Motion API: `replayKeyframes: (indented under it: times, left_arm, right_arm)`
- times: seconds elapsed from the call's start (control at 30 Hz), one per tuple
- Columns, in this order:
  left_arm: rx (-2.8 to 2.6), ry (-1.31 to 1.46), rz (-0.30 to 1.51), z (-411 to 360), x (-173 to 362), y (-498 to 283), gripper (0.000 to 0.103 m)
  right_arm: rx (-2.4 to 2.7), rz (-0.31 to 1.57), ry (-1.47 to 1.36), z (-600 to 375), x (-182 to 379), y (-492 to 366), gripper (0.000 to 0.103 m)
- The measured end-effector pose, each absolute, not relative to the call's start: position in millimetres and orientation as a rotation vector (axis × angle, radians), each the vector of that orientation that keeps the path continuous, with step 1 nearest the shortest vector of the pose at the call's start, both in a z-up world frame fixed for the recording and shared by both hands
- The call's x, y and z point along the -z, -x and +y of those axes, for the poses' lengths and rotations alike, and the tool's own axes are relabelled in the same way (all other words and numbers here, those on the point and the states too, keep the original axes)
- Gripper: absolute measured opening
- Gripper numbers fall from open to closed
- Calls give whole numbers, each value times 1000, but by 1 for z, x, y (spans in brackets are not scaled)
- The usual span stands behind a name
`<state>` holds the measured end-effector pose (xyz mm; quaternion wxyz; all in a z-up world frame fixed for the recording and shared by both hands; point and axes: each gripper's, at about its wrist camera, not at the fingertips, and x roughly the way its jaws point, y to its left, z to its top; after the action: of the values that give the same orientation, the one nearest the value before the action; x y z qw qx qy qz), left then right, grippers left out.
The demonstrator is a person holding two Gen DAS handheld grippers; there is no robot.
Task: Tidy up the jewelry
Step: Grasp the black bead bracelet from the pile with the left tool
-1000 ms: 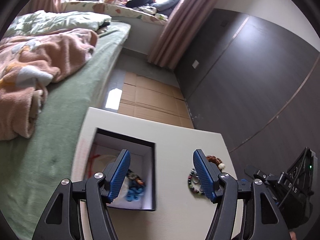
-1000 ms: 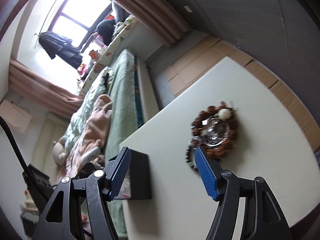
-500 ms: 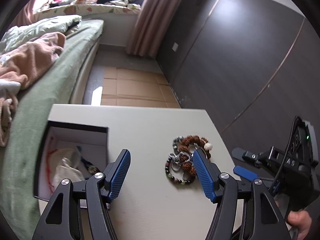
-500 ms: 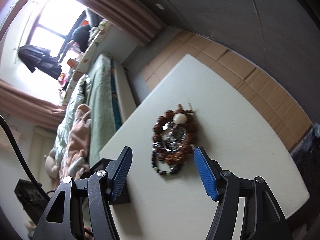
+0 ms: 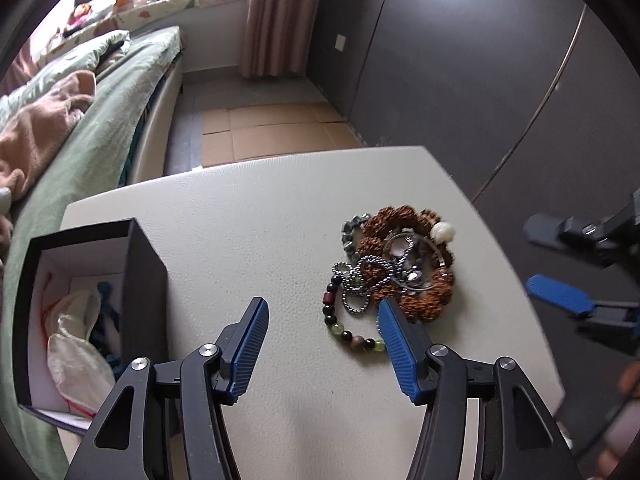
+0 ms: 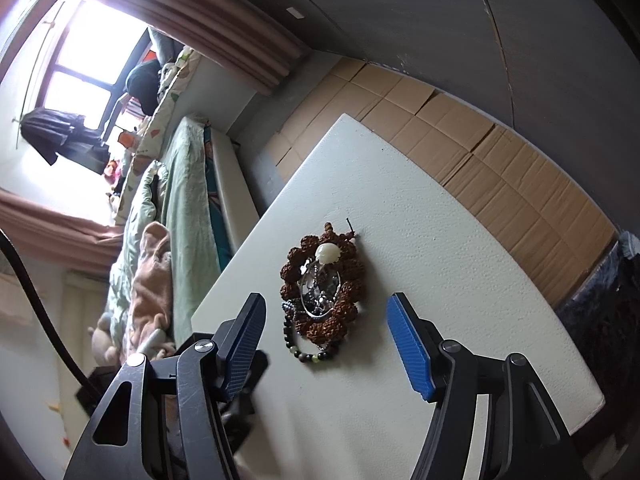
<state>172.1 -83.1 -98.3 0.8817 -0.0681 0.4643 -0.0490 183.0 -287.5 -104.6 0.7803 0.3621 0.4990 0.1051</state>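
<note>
Both grippers – left point(image 5: 322, 330), right point(image 6: 324, 334) – hung w/ jaws apart, empty, over the tangled heap of brown seed beads, steel chain & glass-bead bracelet point(image 5: 394, 268) on the pale table point(image 5: 260, 216). Black open box point(image 5: 138, 264) sat well left. Risk: grabbing one strand probably drags the lot.

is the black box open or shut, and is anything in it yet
Open and not empty. The black box has no lid on, and its white inside shows a pale cloth pouch and something blue beside it.
</note>
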Motion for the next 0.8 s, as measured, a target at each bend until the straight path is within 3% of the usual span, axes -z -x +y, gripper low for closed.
replayKeyframes:
  times: [0.27, 0.47, 0.8]
  left_arm:
    - [77, 66, 1021, -101, 119, -180, 46]
    - [39, 10, 1017, -99, 120, -176, 9]
    - [112, 176, 940, -71, 84, -165, 8]
  right_arm:
    - [-227, 1077, -792, -292, 106, -186, 65]
    - [-218, 1049, -785, -294, 104, -192, 65]
    - [-249, 1073, -738, -280, 104, -192, 65]
